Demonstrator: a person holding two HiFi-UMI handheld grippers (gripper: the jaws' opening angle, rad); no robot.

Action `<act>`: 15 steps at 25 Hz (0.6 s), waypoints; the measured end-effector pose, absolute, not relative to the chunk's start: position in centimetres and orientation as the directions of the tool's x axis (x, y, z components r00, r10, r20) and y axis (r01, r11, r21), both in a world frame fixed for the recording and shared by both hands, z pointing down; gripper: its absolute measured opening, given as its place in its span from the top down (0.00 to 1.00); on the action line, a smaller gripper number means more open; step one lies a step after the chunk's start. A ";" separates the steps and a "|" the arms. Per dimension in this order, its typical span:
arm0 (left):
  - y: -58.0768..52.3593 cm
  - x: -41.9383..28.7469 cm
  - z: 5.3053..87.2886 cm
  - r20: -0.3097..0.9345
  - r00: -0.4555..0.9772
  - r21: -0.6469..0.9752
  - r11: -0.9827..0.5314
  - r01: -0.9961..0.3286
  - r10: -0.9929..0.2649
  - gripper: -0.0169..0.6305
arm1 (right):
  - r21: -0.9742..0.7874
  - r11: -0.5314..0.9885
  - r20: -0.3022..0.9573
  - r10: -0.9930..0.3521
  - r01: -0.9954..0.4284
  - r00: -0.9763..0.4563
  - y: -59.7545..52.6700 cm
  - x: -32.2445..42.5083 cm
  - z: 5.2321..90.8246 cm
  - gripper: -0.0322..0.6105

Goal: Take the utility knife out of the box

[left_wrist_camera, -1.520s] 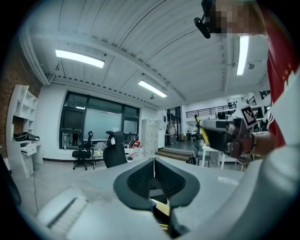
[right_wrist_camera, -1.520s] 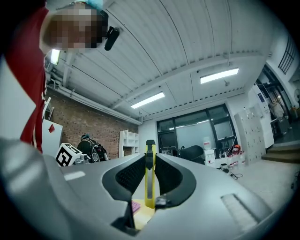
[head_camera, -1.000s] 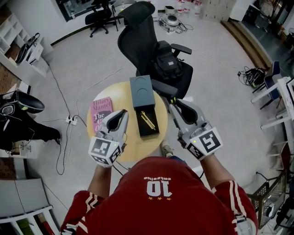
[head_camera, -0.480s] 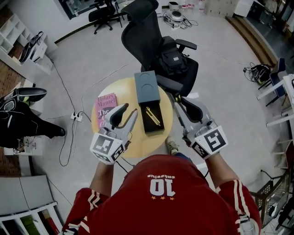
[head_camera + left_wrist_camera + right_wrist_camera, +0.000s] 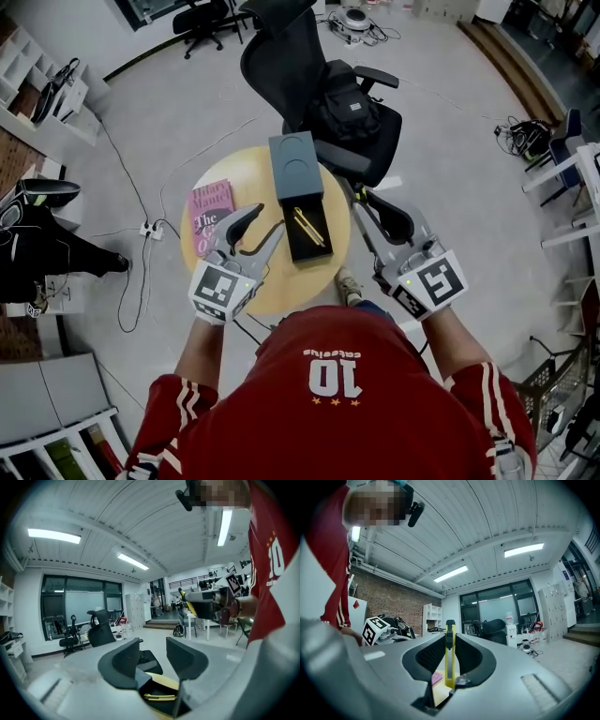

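Note:
A dark box (image 5: 287, 246) lies open on the round yellow table (image 5: 281, 281), its lid (image 5: 295, 171) folded back. A yellow utility knife (image 5: 307, 228) lies inside it and also shows low in the left gripper view (image 5: 159, 696). My left gripper (image 5: 267, 223) hovers just left of the box. Its jaws are opening wide, and nothing is between them (image 5: 152, 653). My right gripper (image 5: 361, 199) hangs at the table's right edge, shut on another yellow utility knife (image 5: 450, 663) that stands upright between its pads.
A pink book (image 5: 208, 216) lies on the table's left side. Behind the table stands a black office chair (image 5: 309, 84) with a backpack (image 5: 352, 117) on its seat. Cables trail across the floor at the left.
My left gripper's jaws have gone from shut to wide open and it has rolled a little. The right gripper still holds its knife in the same place.

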State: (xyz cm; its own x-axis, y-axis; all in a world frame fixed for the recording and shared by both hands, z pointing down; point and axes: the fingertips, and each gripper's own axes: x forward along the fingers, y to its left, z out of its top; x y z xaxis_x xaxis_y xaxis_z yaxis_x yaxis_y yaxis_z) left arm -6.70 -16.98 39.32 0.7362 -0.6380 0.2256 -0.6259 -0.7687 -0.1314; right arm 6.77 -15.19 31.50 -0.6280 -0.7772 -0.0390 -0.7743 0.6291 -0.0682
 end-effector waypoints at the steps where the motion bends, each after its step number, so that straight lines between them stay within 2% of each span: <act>1: -17.0 -6.6 39.7 0.240 0.740 -0.154 -0.777 -0.610 -0.629 0.71 | -0.069 0.628 -0.035 -0.778 -0.775 -0.627 -15.2 6.8 31.6 0.85; 9: -17.3 -4.7 43.9 0.337 0.793 -0.246 -0.861 -0.446 -0.507 0.71 | -0.071 0.612 -0.033 -0.791 -0.788 -0.612 -15.2 7.8 32.5 0.85; 15: -16.9 -2.7 48.9 0.433 0.819 -0.317 -0.914 -0.252 -0.376 0.71 | -0.070 0.607 0.010 -0.793 -0.792 -0.609 -14.7 8.5 33.9 0.85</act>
State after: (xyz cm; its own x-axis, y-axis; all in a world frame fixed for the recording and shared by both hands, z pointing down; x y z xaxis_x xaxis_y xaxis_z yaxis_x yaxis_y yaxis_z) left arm -2.71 -16.88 48.89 0.8190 -0.3763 0.4332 -0.2525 -0.9143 -0.3168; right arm 8.51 -14.69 33.87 -0.6089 -0.7932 0.0099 -0.7917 0.6068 -0.0703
